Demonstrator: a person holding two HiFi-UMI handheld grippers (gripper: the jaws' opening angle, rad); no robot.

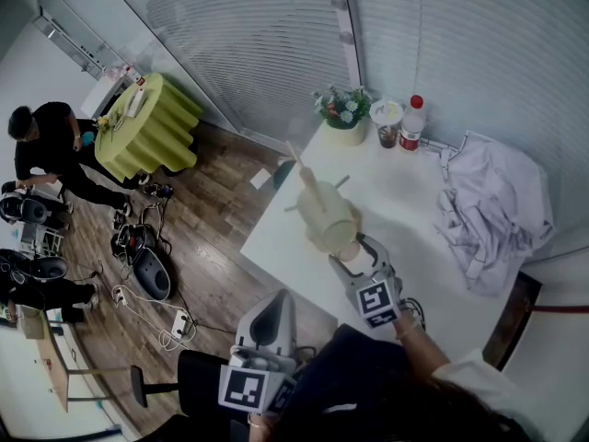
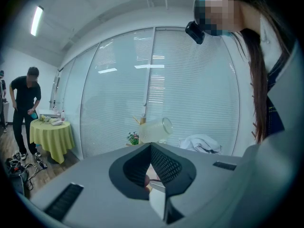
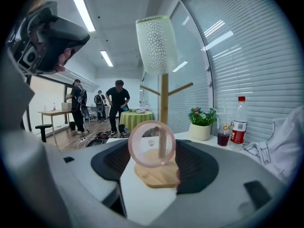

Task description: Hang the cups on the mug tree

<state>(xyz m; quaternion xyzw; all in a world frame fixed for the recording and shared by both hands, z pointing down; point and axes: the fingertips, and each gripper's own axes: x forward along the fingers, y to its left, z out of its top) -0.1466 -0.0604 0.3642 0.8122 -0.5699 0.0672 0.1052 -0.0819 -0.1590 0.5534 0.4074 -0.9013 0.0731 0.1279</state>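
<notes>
1. A wooden mug tree (image 1: 311, 187) stands on a white table (image 1: 405, 233). One pale frosted cup (image 3: 156, 44) already sits upturned over its top.
2. The right gripper (image 1: 357, 258) pinches a clear pink cup (image 3: 152, 145) between its jaws. The cup's mouth faces the camera, and it is low, just in front of the tree's wooden base (image 3: 159, 175). It is not yet hung.
3. The left gripper (image 1: 272, 307) is low beside the person, off the table, with its jaws pressed together on nothing.
4. The task looks about half done. The pink cup still has to go up onto a free peg (image 3: 180, 88), and no other loose cup shows.
</notes>
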